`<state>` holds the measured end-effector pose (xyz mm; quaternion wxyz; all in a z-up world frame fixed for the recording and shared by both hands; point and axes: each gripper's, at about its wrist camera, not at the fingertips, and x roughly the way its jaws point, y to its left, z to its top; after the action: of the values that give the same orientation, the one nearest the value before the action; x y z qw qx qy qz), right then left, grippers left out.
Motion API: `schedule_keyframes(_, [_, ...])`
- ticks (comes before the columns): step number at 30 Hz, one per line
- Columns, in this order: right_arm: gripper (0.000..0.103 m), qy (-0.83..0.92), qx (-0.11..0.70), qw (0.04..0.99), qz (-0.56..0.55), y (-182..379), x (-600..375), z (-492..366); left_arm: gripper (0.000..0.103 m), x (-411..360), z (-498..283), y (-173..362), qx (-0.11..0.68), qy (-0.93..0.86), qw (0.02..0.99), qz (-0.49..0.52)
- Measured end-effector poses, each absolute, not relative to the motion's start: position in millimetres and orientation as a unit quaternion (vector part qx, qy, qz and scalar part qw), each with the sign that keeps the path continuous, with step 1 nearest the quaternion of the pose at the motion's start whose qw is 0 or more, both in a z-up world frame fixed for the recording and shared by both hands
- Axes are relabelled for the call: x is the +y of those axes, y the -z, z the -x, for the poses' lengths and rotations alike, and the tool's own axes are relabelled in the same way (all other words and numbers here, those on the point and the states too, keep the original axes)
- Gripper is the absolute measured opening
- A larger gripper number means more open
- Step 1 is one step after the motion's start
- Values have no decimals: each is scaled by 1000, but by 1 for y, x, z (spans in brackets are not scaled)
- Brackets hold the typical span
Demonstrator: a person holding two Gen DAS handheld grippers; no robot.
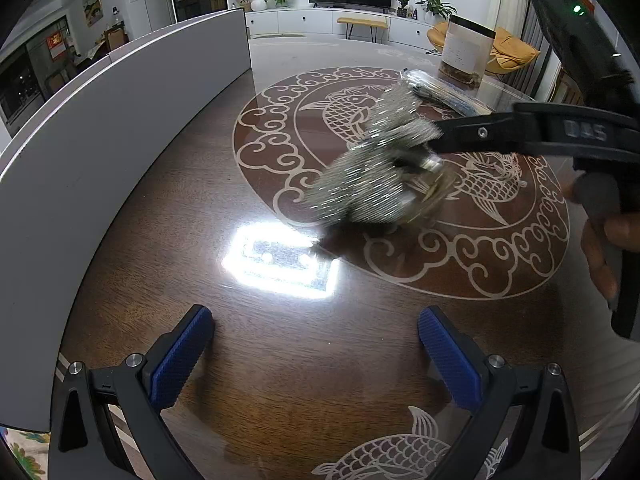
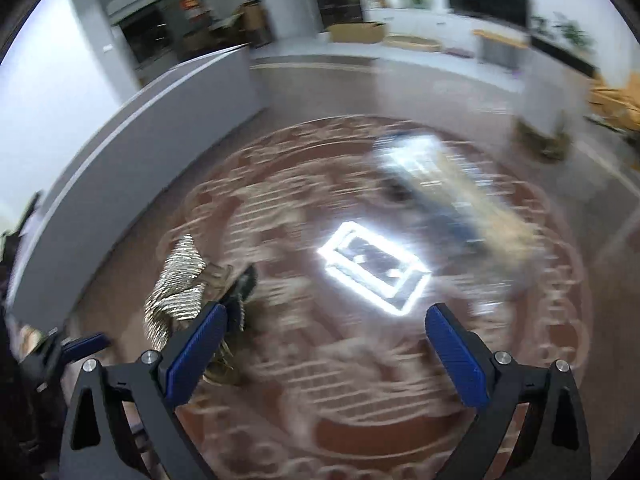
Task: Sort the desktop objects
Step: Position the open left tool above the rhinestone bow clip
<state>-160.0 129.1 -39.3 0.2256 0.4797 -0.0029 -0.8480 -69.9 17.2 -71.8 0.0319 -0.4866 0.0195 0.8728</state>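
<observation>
Hovering low over the dark wooden bench [image 1: 168, 216] with its pale carved fish pattern, the left gripper [image 1: 316, 354] shows jaws wide apart and empty. Across from it, the right gripper [image 2: 326, 350] has jaws spread too, holding nothing. A glittery silver sequined pouch [image 1: 372, 160] sits blurred near the bench's middle, just beside the right gripper's black fingers [image 1: 496, 128]. Behind it lies a clear packet [image 1: 436, 90].

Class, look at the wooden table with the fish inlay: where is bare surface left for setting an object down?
Free: the dark wood between the grey curved partition and the glittery silver pouch, and in front of the left gripper. Crowded: the far right, around the clear plastic packet, the clear jar and the right gripper.
</observation>
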Motion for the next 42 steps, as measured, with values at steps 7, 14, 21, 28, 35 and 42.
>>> schedule_keyframes(7, [100, 839, -24, 281, -464, 23, 113, 139, 103, 18, 71, 72, 19, -873, 32, 487])
schedule_keyframes(14, [100, 872, -31, 215, -439, 10, 150, 121, 103, 18, 71, 72, 19, -873, 32, 487])
schedule_keyframes(21, [100, 887, -45, 136, -438, 23, 213, 84, 103, 17, 70, 71, 19, -873, 32, 487])
schedule_keyframes(28, [100, 886, -22, 96, -453, 46, 248, 47, 103, 18, 70, 71, 19, -873, 32, 487])
schedule_keyframes(35, [100, 888, 6, 95, -449, 49, 245, 33, 103, 17, 70, 71, 19, -873, 32, 487])
schedule_keyframes(42, [103, 886, 29, 93, -452, 54, 234, 33, 103, 16, 69, 71, 19, -873, 32, 486])
